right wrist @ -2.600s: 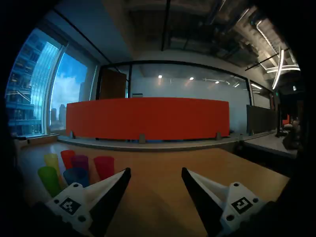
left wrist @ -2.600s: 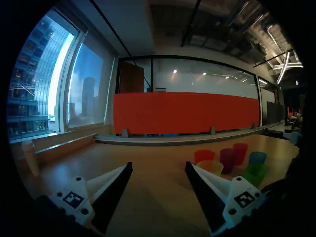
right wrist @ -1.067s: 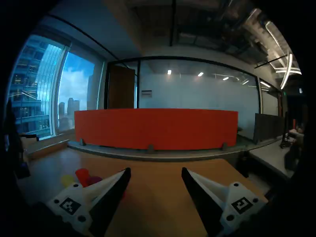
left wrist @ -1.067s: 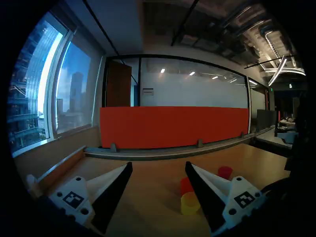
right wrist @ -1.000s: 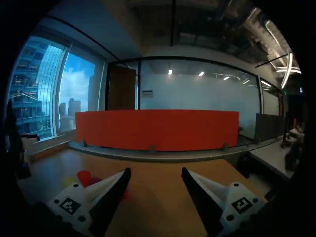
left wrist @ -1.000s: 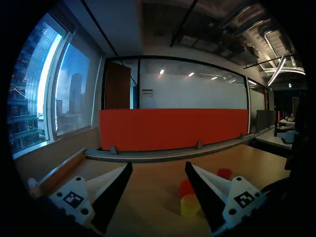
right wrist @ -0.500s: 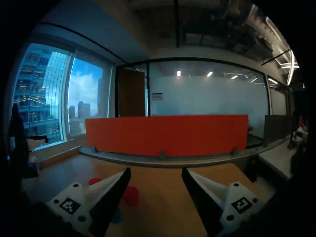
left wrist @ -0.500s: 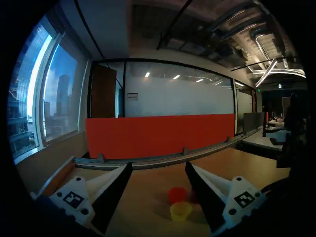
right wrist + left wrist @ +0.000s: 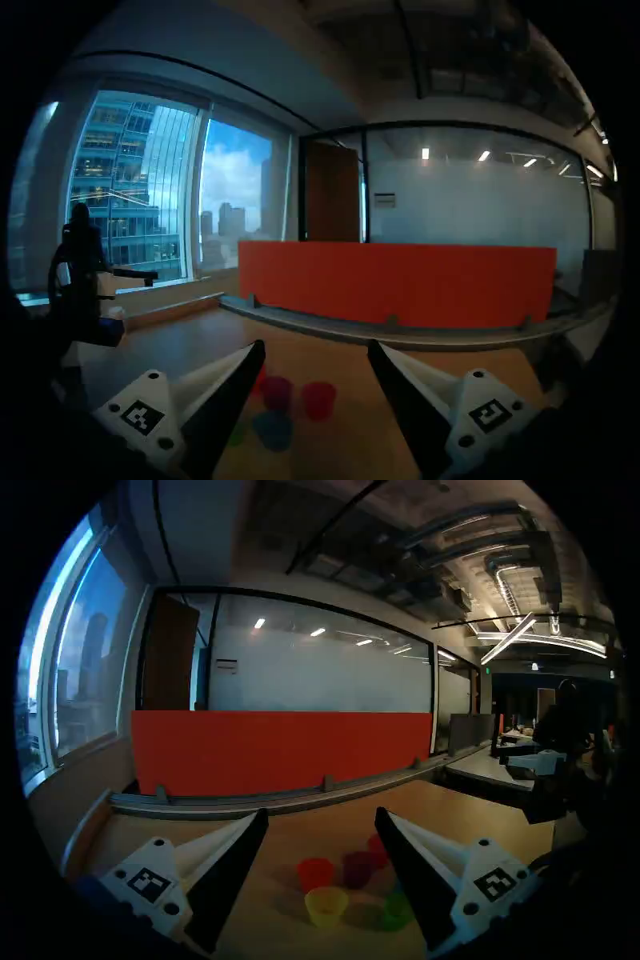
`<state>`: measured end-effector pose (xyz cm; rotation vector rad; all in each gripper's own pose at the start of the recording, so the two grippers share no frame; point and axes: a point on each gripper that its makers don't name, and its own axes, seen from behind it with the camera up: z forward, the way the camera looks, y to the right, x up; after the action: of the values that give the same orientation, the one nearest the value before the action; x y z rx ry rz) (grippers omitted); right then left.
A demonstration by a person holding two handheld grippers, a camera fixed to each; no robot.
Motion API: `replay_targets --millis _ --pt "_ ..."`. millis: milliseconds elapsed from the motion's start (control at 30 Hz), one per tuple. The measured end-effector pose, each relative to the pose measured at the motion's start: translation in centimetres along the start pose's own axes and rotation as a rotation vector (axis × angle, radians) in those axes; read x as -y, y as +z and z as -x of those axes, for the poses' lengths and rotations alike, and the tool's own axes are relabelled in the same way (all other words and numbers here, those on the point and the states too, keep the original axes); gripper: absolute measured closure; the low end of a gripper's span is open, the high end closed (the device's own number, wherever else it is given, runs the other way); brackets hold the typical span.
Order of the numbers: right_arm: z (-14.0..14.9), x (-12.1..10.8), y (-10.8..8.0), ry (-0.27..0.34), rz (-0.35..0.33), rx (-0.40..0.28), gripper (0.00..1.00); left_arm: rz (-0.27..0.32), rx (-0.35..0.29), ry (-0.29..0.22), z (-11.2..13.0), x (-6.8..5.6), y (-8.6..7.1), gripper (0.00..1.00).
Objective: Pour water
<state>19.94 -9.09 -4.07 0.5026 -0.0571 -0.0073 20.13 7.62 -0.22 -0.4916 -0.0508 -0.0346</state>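
Red, yellow and purple cups [image 9: 326,904] huddle on the wooden table [image 9: 336,834] at lower centre, framed by the wide-open, empty left gripper [image 9: 320,814]; the right gripper [image 9: 316,344] gapes empty too. Packed so tightly, one clumsy grab could topple neighbours.

Dim interior; daylight through window [image 9: 152,192]; ceiling strip lights [image 9: 516,634] glow; fisheye edges bent.

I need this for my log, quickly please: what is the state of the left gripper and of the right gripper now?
Left gripper: open, holding nothing.
Right gripper: open, holding nothing.
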Motion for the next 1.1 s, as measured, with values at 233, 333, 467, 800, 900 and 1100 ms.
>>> replay_targets --millis 233,333,467,800,900,1100 --pt "0.0 0.8 0.6 -0.023 -0.046 0.009 0.00 0.076 0.020 0.028 0.6 -1.4 0.0 0.00" --pt "0.2 1.3 0.9 -0.027 -0.065 0.023 0.00 0.096 0.028 0.034 0.9 -1.7 0.1 0.00" --pt "0.4 2.0 1.2 -0.026 -0.096 0.040 0.00 0.129 0.039 0.037 1.1 -2.2 0.1 0.00" --pt "1.8 3.0 1.8 -0.049 -0.149 0.110 0.01 0.182 0.077 0.062 2.6 -2.6 0.5 0.00" --pt "2.3 3.2 1.9 -0.071 -0.159 0.134 0.00 0.198 0.090 0.072 3.2 -2.8 0.6 0.00" --pt "3.6 3.6 2.0 -0.105 -0.186 0.180 0.00 0.236 0.123 0.083 4.7 -3.4 0.8 0.00"
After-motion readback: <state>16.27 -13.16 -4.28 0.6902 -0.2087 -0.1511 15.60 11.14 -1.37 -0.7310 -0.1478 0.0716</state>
